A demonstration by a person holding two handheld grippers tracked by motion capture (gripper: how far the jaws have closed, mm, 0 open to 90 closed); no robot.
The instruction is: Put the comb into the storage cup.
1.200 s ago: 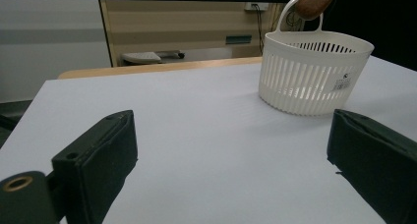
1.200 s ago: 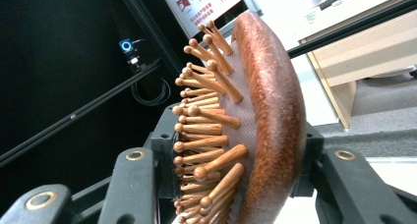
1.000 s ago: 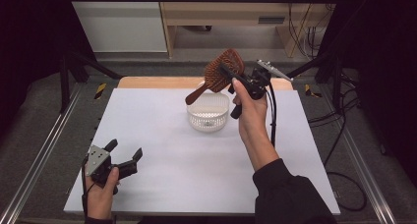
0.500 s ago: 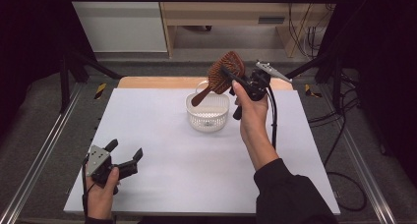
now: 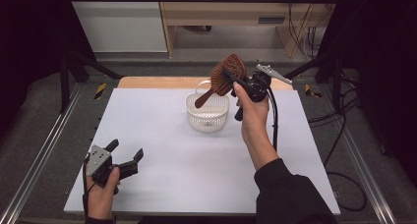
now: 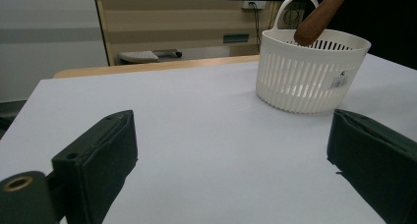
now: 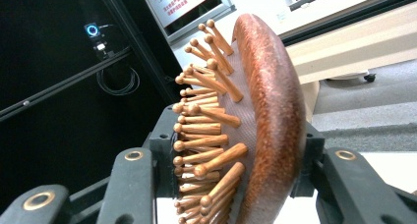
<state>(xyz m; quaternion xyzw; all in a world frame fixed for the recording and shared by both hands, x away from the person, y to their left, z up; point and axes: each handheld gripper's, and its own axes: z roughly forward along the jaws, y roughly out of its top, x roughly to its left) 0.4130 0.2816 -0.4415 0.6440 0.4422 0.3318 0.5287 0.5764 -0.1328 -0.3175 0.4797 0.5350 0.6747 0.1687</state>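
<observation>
My right claw (image 5: 235, 83) is clamped on the head of a wooden hairbrush (image 5: 227, 75), held up in the air above the white basket (image 5: 208, 113). The brush is an oval paddle of dark reddish-brown wood with a tapering handle that slants down toward the basket's mouth. From my right gripper view the texture comes through — a polished, speckled back curving like a shell, a ribbed brown cushion, and rows of pale wooden pins with rounded tips (image 7: 206, 140); one black jaw presses the pin side, the other the smooth back.

The basket is round, moulded plastic with thin vertical slats and a looped handle; it stands at the far middle of the pale, matte counter (image 5: 196, 170). My left gripper view adds a small label on its wall and the handle's rounded end (image 6: 314, 22) hanging just over the rim.

My left claw (image 5: 124, 157) rests low at the near left corner, jaws spread wide and empty.
</observation>
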